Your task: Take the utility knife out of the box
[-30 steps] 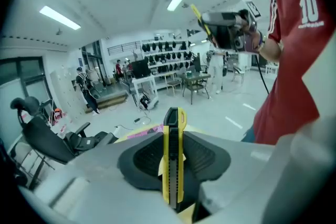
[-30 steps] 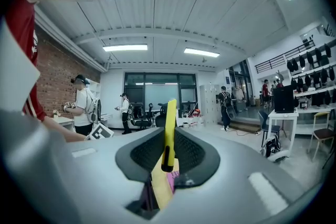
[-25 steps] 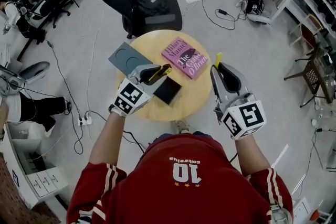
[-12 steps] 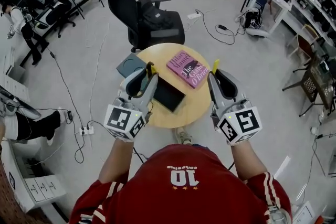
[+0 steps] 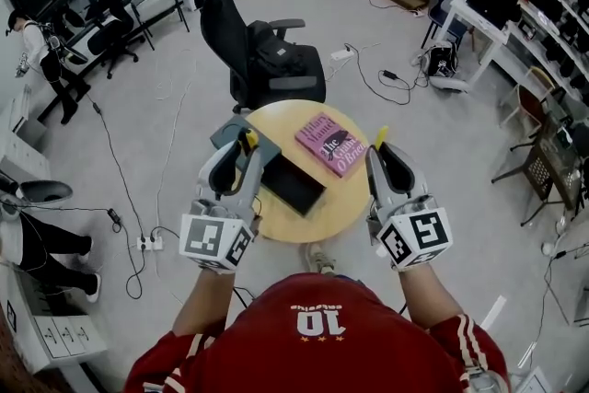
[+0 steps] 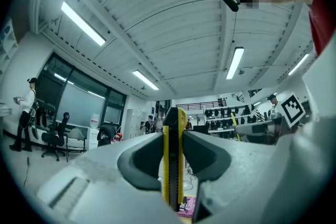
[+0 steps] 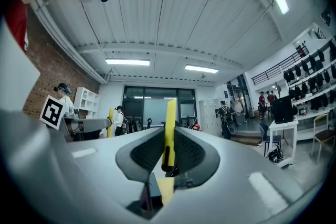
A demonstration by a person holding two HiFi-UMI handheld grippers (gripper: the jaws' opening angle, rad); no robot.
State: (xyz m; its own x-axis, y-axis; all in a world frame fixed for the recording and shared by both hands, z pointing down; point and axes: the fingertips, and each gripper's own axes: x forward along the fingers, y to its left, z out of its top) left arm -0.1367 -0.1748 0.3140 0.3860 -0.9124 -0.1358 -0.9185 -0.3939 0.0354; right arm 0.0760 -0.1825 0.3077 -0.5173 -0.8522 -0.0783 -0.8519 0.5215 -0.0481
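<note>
Two grippers are held over one round, pale wooden desk (image 5: 348, 198); each carries a cube with square black-and-white markers. The left gripper (image 5: 243, 152) has its grey, smooth-shelled fingers closed on one utility knife (image 6: 173, 165), a slim yellow body with a black strip down its middle and a rounded yellow end. The knife is outside the box, standing edge-on between the dark ribbed pads, its tip (image 5: 247, 140) poking past the fingertips. The right gripper (image 5: 382, 152) has its fingers pinched narrowly on one thin, flat yellow piece (image 7: 170, 118); what it is I cannot tell. On the desk lie one shallow black rectangular box (image 5: 293, 183), one flat grey lid (image 5: 224, 132) partly under the left gripper, and one pink book (image 5: 331, 144); one black office chair (image 5: 262, 60) stands behind the desk.
</note>
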